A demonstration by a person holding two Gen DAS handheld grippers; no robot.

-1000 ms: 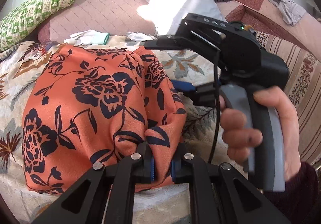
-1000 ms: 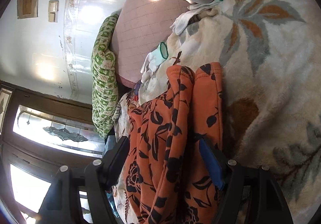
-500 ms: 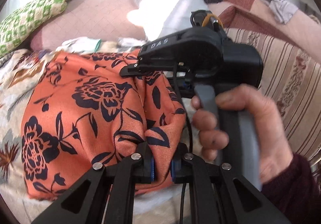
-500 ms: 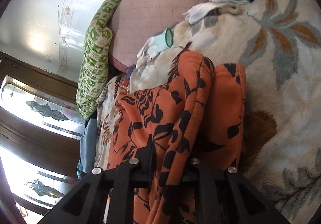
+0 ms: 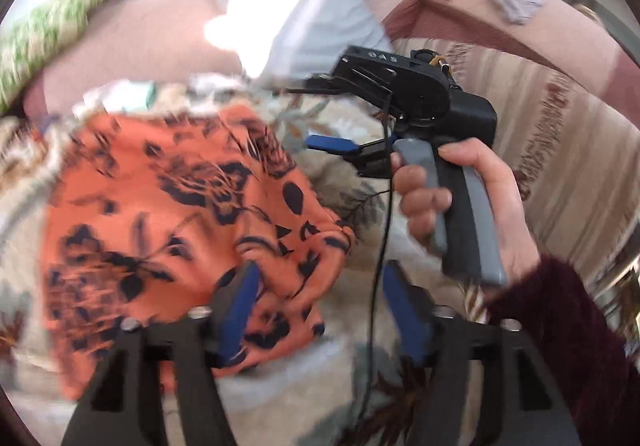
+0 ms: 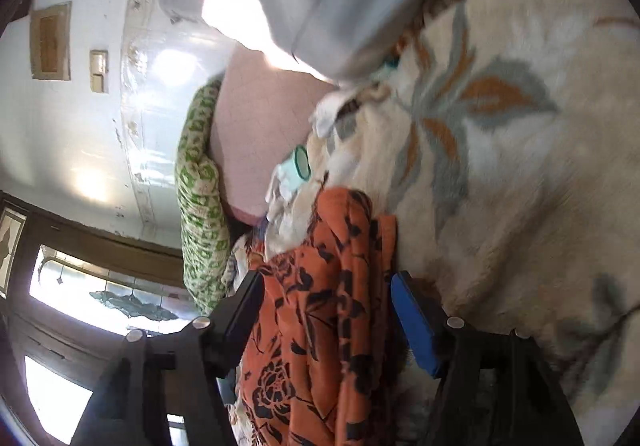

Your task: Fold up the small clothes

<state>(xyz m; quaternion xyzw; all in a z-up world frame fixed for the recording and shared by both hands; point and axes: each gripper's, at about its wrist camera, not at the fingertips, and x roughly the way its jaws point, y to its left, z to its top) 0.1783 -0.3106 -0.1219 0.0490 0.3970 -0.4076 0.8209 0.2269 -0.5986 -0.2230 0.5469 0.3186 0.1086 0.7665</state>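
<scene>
On the cream blanket with grey and rust leaves (image 6: 520, 174) lies the thin orange cloth garment with a black flower print (image 5: 168, 214), bunched and folded over; it looks light, limp and slippery. Both the left gripper (image 5: 320, 306) and right gripper (image 6: 328, 310) have jaws wide, holding nothing; a hemmed edge or corner seems the best hold

**Orange floral garment, folded on the bed**

The orange garment (image 5: 168, 214) with dark navy flowers lies folded in layers on a cream leaf-patterned blanket (image 6: 520, 174). Its near corner is bunched and wrinkled; in the right wrist view the stacked folded edges show.
</scene>
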